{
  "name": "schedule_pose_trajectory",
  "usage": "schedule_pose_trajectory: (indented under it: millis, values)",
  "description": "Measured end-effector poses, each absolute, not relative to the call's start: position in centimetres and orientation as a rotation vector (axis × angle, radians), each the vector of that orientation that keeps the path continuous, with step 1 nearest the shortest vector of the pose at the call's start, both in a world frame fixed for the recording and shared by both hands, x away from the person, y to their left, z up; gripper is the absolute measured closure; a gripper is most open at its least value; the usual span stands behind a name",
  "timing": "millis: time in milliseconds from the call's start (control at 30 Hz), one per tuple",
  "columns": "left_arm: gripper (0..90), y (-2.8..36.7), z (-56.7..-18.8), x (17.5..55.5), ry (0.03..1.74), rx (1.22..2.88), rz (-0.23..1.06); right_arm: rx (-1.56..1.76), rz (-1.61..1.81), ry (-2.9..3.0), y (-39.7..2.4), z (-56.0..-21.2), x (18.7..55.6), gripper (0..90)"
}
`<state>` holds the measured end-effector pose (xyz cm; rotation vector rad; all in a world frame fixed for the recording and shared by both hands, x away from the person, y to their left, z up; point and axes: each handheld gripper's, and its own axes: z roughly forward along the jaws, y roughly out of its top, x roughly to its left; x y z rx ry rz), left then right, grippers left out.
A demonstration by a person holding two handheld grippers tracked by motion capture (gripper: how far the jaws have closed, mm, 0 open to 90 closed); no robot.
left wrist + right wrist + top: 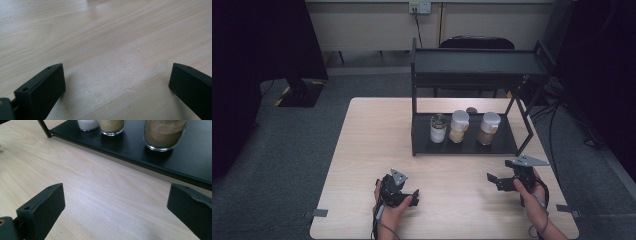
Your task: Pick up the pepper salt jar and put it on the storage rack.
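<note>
Three jars: we see them in a row on the lower shelf of the black rack [422,142] at the far side of the table [362,150] — the white-filled jar [438,128] on the left, the tan-filled jar [459,126] in the middle, the brown-filled jar [488,128] on the right.
Step in hand: we judge this the very start; both grippers sit near the table's front edge, well apart from the rack, and no jar is touched.
Right gripper [495,179]: released, jaws spread wide with nothing between them; in the right gripper view it looks across bare wood toward the shelf, the brown-filled jar [163,133] nearest.
Left gripper [414,197]: also released and wide, holding nothing; in the left gripper view we see bare tabletop [112,45] between its jaws, which hang close over the wood.
Next move: we think the right gripper goes forward to the brown-filled jar, kept level and under the rack's top tray [477,62].
What it calls for: we must straddle the glass body without knocking the tan-filled jar just beside it, then close gently.
</note>
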<state>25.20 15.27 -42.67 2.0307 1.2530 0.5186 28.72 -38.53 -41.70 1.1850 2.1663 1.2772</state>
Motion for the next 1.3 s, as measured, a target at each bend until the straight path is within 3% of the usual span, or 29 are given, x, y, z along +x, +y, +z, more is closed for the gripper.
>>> schedule_pose_trajectory:
  millis: [1300]
  values:
    - [0.0,15.3,-42.7,25.2,1.253,2.031,0.519,1.177,1.276,2.196,-39.9,-41.8,27.8,0.5]
